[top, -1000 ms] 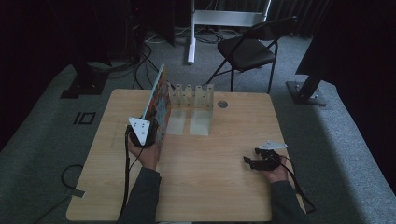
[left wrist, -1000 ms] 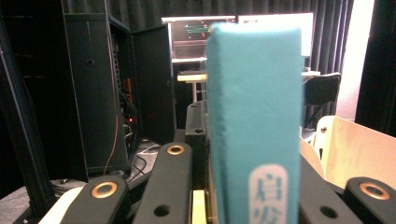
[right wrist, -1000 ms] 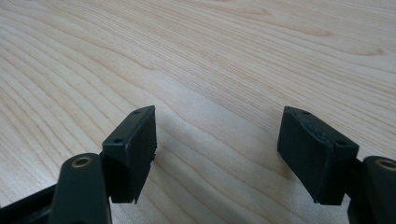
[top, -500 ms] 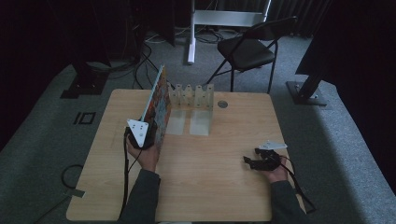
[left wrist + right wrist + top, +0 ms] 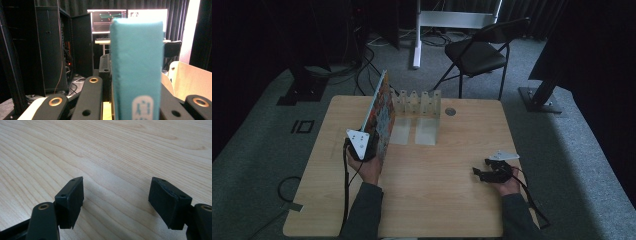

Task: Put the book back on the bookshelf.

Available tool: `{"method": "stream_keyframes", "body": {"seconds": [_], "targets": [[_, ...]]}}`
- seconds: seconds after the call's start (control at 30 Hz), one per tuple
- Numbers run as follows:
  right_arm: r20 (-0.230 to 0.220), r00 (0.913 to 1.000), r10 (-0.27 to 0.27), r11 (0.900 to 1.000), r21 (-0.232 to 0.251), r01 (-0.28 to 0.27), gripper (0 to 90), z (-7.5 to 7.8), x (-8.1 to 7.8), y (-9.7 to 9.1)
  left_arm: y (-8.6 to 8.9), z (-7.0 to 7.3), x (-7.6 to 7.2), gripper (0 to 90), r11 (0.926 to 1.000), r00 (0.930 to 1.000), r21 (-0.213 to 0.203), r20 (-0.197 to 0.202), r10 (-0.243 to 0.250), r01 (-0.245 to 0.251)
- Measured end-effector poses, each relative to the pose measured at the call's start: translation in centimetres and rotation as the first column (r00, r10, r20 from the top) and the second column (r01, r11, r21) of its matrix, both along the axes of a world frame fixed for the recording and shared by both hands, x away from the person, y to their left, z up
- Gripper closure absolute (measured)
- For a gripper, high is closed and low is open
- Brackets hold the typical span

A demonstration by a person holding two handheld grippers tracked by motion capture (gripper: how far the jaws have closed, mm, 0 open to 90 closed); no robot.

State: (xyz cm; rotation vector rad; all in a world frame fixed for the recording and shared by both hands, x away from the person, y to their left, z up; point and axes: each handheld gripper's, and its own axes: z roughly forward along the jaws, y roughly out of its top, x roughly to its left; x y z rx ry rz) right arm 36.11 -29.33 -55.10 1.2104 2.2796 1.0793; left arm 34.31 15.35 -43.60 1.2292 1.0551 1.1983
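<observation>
**Left claw on book, right claw empty**

On my high view the left gripper (image 5: 371, 145) sits near the desk's (image 5: 452, 210) left edge, about halfway up, clamped on the near end of a book (image 5: 381, 112). The book stands upright on its edge, colourful cover facing right, running from my left hand (image 5: 368, 167) toward the far edge. Its far end comes just beside the left end of a pale slotted rack (image 5: 417, 102) at the far edge; I can't tell if they touch. Two clear sheets (image 5: 414, 131) lie flat just in front of the rack. A small dark round thing (image 5: 450, 111) sits right of the rack.

Left gripper view: teal spine of the book (image 5: 136, 67) fills the gap between the jaws, both pressed against it.

The right gripper (image 5: 484, 172) rests low near the desk's right edge, toward the near side, in my right hand (image 5: 507, 184). Right gripper view: jaws spread wide, bare wood grain of the desk (image 5: 112, 150) between them, well apart from the book.
</observation>
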Motion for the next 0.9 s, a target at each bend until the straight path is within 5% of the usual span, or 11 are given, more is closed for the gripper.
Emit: {"method": "stream_keyframes", "body": {"seconds": [0.43,0.9], "targets": [[0.000,1.0000,0.000,1.0000,0.000,0.000,27.9,0.00,0.00,0.01,0.14,-0.16,0.03,76.5,0.9997,1.0000,0.025,0.006,0.006,-0.007],[0.000,1.0000,0.000,1.0000,0.000,0.000,27.9,0.00,0.00,0.01,0.02,-0.58,0.04,63.9,0.9977,0.9999,0.066,-0.005,-0.015,0.016]]}}
